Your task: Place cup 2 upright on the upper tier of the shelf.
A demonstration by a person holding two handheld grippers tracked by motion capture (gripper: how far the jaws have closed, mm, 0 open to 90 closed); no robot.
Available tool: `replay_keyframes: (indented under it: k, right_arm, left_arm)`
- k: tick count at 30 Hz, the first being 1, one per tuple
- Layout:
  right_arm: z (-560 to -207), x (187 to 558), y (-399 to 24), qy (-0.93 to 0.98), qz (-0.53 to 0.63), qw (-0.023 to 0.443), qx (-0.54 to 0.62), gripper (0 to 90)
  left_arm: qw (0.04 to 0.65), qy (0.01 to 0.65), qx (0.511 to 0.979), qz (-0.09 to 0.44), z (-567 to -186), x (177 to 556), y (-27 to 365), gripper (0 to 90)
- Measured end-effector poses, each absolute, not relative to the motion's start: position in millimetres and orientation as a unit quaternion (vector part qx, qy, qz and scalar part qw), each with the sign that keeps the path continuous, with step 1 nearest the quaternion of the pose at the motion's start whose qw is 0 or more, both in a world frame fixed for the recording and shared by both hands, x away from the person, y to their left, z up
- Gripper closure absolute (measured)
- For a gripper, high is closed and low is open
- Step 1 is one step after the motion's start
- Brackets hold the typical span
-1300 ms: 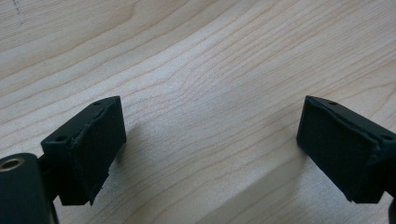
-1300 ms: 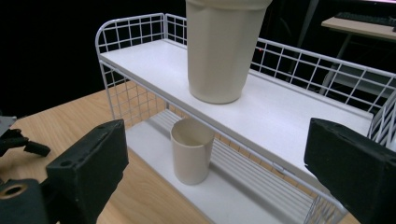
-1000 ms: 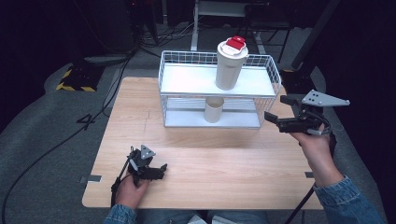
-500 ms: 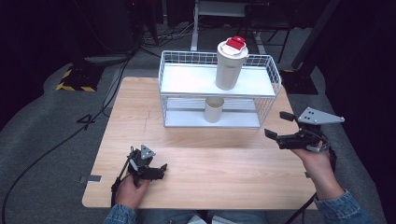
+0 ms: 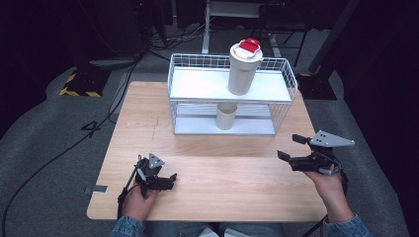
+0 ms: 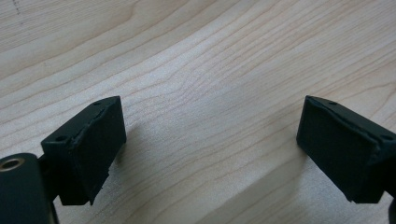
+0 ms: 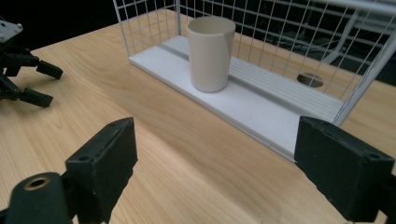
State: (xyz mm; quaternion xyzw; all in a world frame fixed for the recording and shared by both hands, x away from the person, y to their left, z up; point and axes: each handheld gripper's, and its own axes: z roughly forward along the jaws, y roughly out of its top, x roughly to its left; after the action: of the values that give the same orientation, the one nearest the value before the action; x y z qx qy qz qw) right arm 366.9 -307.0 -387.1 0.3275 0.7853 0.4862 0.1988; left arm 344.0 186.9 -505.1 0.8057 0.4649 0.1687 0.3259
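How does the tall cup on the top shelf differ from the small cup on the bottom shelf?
The tall cup has a white lid with a red cap; the small cup is open, with no lid. The tall cup is taller and wider than the small cup. The tall cup stands on the rack's upper shelf, the small cup on the lower one. Both are beige and upright.

The wire rack (image 7: 280, 70) is cut off by the right gripper view's top edge above the cup (image 7: 210, 53)

A lab: dark equipment stands (image 5: 237, 10), floor cables (image 5: 99, 123), hazard tape (image 5: 79, 85).
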Motion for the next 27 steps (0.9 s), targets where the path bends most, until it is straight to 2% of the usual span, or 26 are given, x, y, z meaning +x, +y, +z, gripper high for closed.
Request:
replay_keyframes:
  k: [5,11,27]
  right_arm:
    - [-407,365,-309,0.784,0.475,0.206,0.343,13.7]
    - [-431,364,-307,0.785,0.471,0.191,0.354,13.7]
    - [-470,364,-309,0.796,0.437,0.18,0.378,13.7]
  left_arm:
    - [0.326,0.465,0.806,0.169,-505,344,187,8.7]
    - [0.326,0.465,0.806,0.169,-505,344,187,8.7]
    - [0.325,0.464,0.806,0.17,-505,344,187,8.8]
